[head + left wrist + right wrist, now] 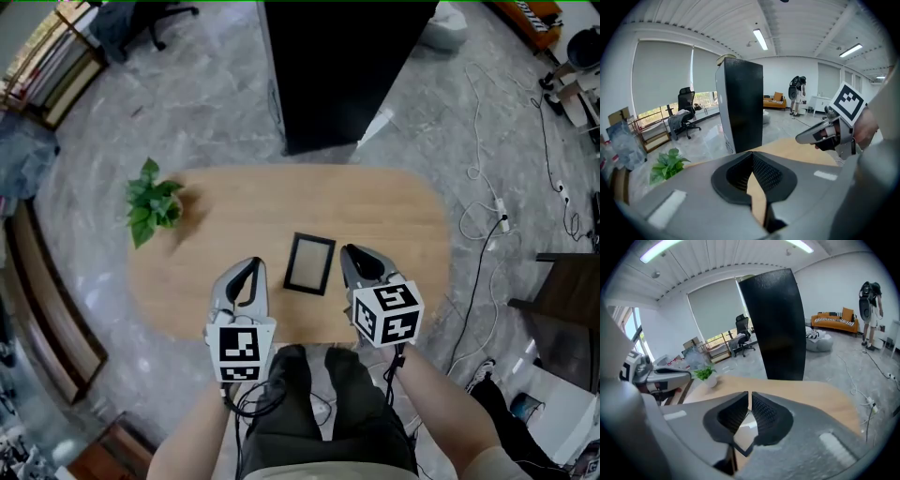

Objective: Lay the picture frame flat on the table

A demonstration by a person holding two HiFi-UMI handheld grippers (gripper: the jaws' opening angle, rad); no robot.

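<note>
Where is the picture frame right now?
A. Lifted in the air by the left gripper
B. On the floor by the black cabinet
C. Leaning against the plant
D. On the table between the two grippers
D: the head view shows the frame on the table, between the left gripper and the right gripper, well apart from the plant.
</note>
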